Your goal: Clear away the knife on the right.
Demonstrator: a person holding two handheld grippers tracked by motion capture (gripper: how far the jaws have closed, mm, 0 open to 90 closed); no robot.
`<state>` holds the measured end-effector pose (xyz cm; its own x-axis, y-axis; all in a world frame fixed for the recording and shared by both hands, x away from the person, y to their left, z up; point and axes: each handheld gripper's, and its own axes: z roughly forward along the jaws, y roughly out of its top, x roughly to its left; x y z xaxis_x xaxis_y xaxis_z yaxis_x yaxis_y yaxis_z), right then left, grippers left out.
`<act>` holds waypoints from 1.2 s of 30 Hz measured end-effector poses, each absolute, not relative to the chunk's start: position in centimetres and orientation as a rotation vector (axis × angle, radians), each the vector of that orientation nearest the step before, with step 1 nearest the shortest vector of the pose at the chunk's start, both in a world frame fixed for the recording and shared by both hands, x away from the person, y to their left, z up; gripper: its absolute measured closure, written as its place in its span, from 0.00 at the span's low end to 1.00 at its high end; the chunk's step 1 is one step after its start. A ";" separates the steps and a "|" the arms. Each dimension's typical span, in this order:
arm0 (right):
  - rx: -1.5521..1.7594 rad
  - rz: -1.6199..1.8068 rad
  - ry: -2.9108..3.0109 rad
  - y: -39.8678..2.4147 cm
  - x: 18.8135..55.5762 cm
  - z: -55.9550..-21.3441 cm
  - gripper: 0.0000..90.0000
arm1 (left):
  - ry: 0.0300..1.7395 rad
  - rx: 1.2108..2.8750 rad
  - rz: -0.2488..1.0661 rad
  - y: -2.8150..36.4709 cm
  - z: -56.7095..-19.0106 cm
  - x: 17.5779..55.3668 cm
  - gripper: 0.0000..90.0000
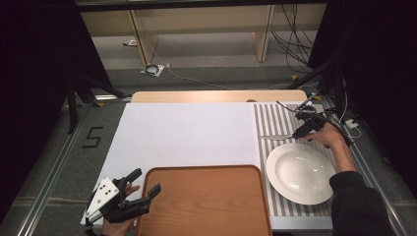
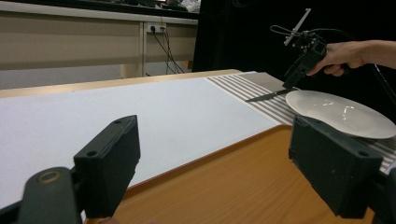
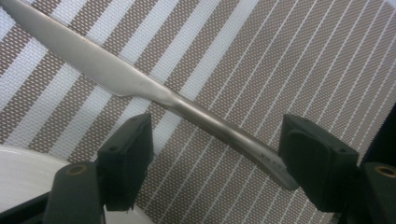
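Note:
A silver table knife point(image 1: 277, 138) point(image 3: 140, 86) lies on the striped placemat point(image 1: 273, 117) just beyond a white deep plate point(image 1: 300, 172). My right gripper point(image 1: 298, 133) point(image 3: 217, 140) is low over the knife's handle. Its jaws are open and stand on either side of the handle end, and the pads do not press on it. In the left gripper view the right gripper point(image 2: 289, 84) tips down onto the knife point(image 2: 266, 96) beside the plate point(image 2: 341, 112). My left gripper point(image 1: 146, 180) point(image 2: 215, 149) hovers open and empty at the near left corner of a brown wooden tray point(image 1: 206, 201).
A white mat point(image 1: 187, 132) covers the table's middle and left, behind the tray point(image 2: 224, 186). The plate's rim point(image 3: 18, 168) lies close to the right gripper's left jaw. A person's sleeve comes in at the lower right. Black curtains flank the table.

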<state>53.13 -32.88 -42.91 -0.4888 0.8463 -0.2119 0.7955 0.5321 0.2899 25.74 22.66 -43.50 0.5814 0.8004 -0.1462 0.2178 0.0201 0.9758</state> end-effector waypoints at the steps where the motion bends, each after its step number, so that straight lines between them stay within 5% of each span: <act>1: 1.375 0.207 2.451 -32.9 53.2 -43.0 0.32 | 0.898 1.523 0.563 22.6 -43.5 25.8 0.18; 36: 1.378 0.106 2.550 -32.2 55.2 -45.1 0.42 | 0.897 1.523 0.556 22.6 -43.5 25.8 0.18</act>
<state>55.22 -32.21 -45.13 -0.5260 0.8322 -0.1754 0.8147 0.5522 0.1768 25.80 22.60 -43.54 0.5854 0.7967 -0.1499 0.2205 0.0214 0.9752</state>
